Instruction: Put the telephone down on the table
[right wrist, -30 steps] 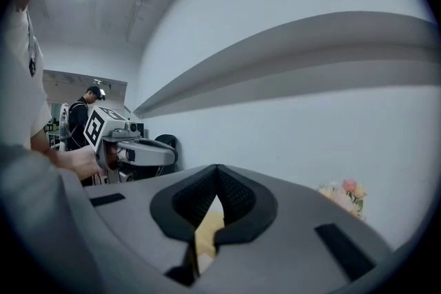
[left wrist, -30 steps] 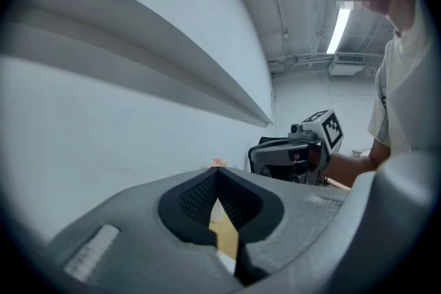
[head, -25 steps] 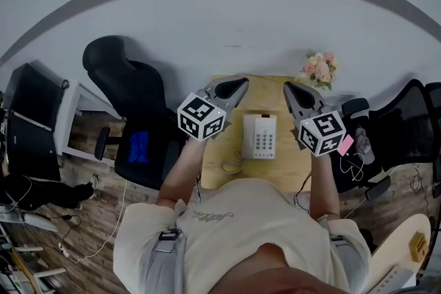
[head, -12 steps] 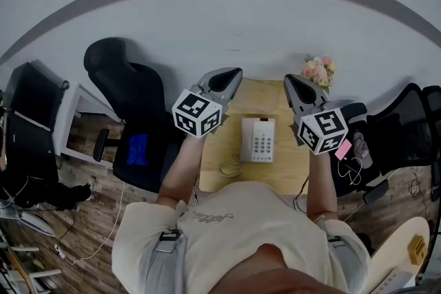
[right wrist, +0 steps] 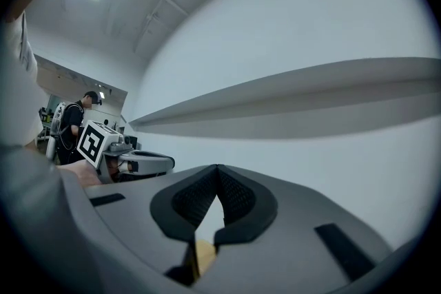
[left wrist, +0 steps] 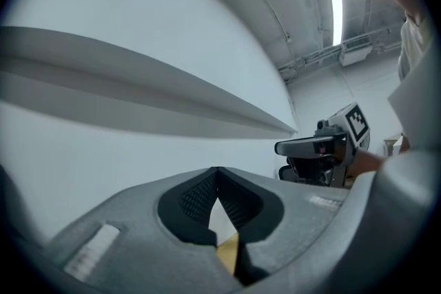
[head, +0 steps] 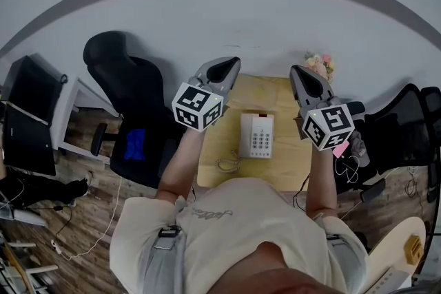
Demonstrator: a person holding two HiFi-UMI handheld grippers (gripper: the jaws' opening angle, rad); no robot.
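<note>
A white desk telephone [head: 257, 135] with its handset on the left side lies flat on the small wooden table [head: 224, 141], its coiled cord [head: 227, 164] trailing toward the near edge. My left gripper [head: 232, 64] hovers above the table's far left corner, shut and empty. My right gripper [head: 298, 71] is held up over the far right side, also shut with nothing in it. In the left gripper view the jaws [left wrist: 217, 172] meet at the tips and point at the white wall. The right gripper view shows the same: jaws [right wrist: 217, 170] closed, facing the wall.
A black office chair [head: 127, 89] stands left of the table and another chair [head: 400, 124] at the right. A pink flower bunch [head: 318, 65] sits at the table's far right corner. Cables lie on the wooden floor [head: 103, 217]. A person stands far off [right wrist: 69, 127].
Both grippers have risen above the table, staying shut. The telephone has not moved.
</note>
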